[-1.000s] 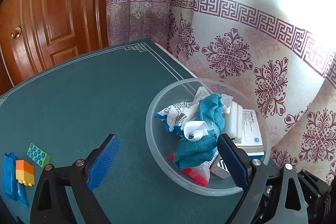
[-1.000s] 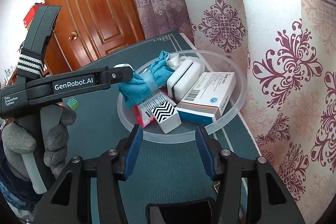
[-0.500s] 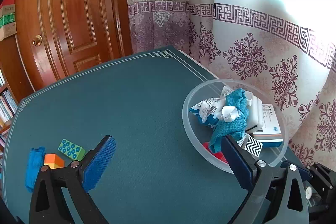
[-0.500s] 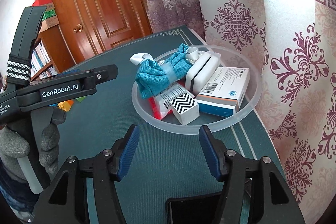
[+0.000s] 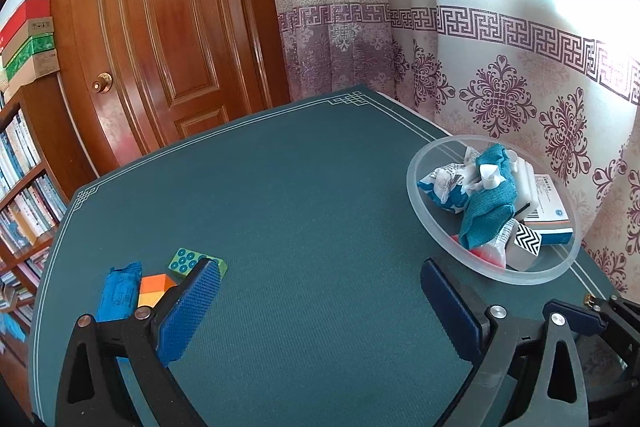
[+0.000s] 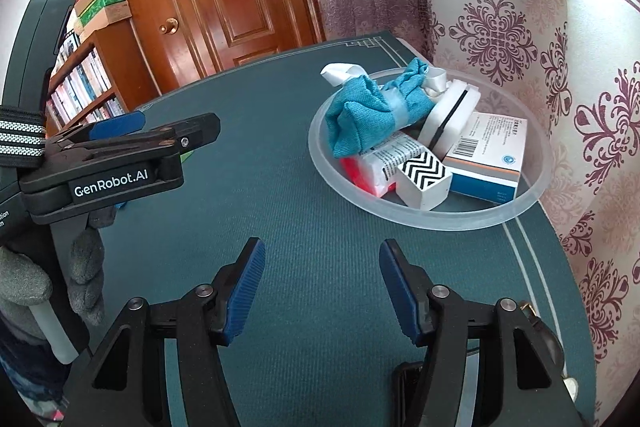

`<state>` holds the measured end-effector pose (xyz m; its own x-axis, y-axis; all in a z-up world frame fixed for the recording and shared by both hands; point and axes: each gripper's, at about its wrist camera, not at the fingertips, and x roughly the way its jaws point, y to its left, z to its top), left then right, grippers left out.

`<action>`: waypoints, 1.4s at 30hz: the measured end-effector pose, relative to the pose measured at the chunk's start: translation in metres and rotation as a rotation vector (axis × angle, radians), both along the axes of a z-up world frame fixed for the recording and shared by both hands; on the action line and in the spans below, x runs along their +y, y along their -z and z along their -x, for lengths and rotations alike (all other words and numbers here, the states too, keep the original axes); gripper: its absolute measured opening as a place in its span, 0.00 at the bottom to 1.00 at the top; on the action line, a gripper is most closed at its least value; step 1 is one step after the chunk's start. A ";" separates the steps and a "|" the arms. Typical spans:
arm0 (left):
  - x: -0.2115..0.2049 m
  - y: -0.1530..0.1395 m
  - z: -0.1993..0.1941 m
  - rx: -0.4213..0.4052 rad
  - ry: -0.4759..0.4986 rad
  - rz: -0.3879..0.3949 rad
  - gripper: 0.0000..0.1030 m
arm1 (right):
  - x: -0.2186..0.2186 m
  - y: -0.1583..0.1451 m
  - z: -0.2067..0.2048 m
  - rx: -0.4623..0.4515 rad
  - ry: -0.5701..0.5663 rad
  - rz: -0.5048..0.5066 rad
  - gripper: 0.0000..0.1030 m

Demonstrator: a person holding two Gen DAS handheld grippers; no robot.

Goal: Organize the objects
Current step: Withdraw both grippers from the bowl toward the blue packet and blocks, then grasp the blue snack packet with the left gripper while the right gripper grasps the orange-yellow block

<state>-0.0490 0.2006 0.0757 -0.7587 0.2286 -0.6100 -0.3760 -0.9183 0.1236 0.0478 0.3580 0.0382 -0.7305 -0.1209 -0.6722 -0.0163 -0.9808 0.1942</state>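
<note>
My left tool [image 5: 316,307], spread wide and empty, sits nearest the orange block [image 5: 154,289] lying just beyond its left finger.

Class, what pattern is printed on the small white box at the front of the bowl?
Black-and-white zigzag stripes on the small white box, clearest in the right wrist view.

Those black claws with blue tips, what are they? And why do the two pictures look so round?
A person holds a hand-held gripper in each hand, each with a camera looking along its fingers through a wide, bendy lens. The left hand-held gripper and right hand-held gripper are both open and hold nothing. On the green table sits a clear bowl with a blue cloth and boxes. Left behind: a blue packet, an orange block and a green block.
</note>
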 end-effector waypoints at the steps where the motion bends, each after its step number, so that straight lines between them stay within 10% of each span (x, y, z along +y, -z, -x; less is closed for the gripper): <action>1: -0.004 0.000 0.000 -0.001 -0.006 -0.001 0.99 | -0.003 0.001 0.001 -0.006 -0.005 0.005 0.59; 28: -0.167 0.027 0.046 -0.066 -0.371 -0.060 0.92 | -0.088 0.028 0.030 -0.080 -0.130 0.017 0.60; 42: -0.178 0.041 0.061 -0.122 -0.363 -0.081 0.80 | -0.096 0.029 0.035 -0.071 -0.140 0.012 0.60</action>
